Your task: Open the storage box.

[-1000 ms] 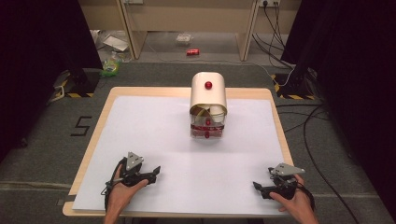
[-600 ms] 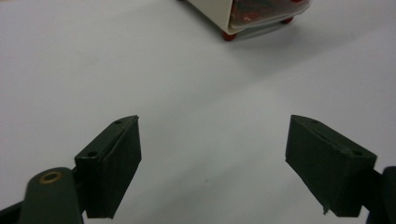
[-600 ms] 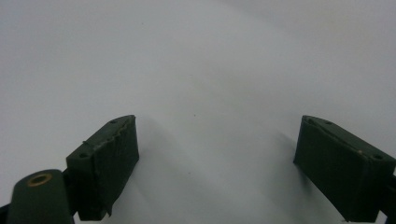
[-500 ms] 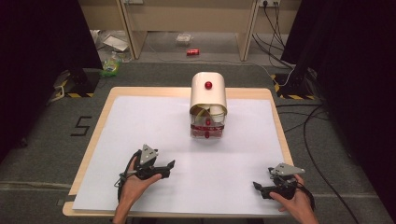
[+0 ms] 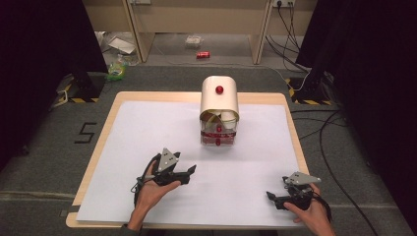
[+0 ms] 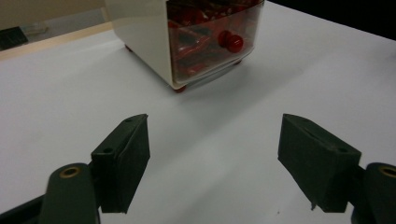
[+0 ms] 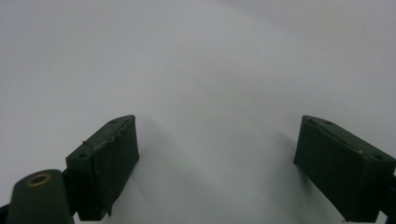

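Cream-coloured cabinet (image 5: 219, 101) with a rounded top stands upright toward the far middle of the white sheet (image 5: 147, 128) that covers the table (image 5: 110, 101), its clear front drawer (image 6: 212, 35) full of red pieces and facing your side. Your left gripper (image 5: 189, 172) hovers over the near left part of the sheet, jaws spread wide and holding nothing, and it points up the sheet and a little to the right, toward the cabinet. In the left gripper view the drawer's red knob (image 6: 231, 42) sits ahead of the gap between the jaws, slightly right of centre and well apart from them, with bare sheet between. A second red knob (image 5: 219, 90) shows on the cabinet's curved top in the high view.

Your right gripper (image 5: 272, 198) rests low at the near right corner of the sheet, also wide open and empty, its jaws looking out over plain white sheet in the right gripper view.

Of the two, the left is clearly nearer the cabinet and already lined up with its front. Judging from this, the reach for the drawer knob falls to your left hand: straight forward, a touch rightward, jaws either side of the knob.
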{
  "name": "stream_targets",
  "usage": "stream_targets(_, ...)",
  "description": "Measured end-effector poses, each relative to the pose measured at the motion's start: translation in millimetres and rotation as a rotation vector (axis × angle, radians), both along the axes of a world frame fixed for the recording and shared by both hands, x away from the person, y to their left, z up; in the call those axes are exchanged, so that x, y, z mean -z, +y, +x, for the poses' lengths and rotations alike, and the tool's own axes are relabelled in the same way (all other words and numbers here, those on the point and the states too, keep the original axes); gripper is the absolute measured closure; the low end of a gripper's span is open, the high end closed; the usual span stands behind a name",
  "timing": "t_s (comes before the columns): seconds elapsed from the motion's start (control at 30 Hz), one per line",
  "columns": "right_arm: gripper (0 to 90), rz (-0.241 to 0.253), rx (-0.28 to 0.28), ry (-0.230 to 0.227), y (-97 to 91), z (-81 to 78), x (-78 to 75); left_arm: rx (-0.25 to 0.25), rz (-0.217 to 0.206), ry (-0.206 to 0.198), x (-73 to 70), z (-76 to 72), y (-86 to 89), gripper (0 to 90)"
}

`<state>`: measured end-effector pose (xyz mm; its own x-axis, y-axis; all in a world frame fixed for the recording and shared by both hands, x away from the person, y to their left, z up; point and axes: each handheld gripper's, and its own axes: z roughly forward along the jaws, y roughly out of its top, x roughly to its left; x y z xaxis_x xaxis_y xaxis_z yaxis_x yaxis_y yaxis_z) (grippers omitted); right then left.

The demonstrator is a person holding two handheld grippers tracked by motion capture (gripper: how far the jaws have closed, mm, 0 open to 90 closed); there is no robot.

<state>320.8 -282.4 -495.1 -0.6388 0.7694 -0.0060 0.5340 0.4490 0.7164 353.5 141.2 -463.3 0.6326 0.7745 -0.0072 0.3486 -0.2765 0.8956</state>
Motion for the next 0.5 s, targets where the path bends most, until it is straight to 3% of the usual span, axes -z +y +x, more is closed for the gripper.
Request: stream_targets(0.5, 13.7, 0.000, 0.000, 0.000, 0.0, 0.0, 0.0, 0.089, 0.038, -0.066, 5.5, 15.2, -31.1, 31.0)
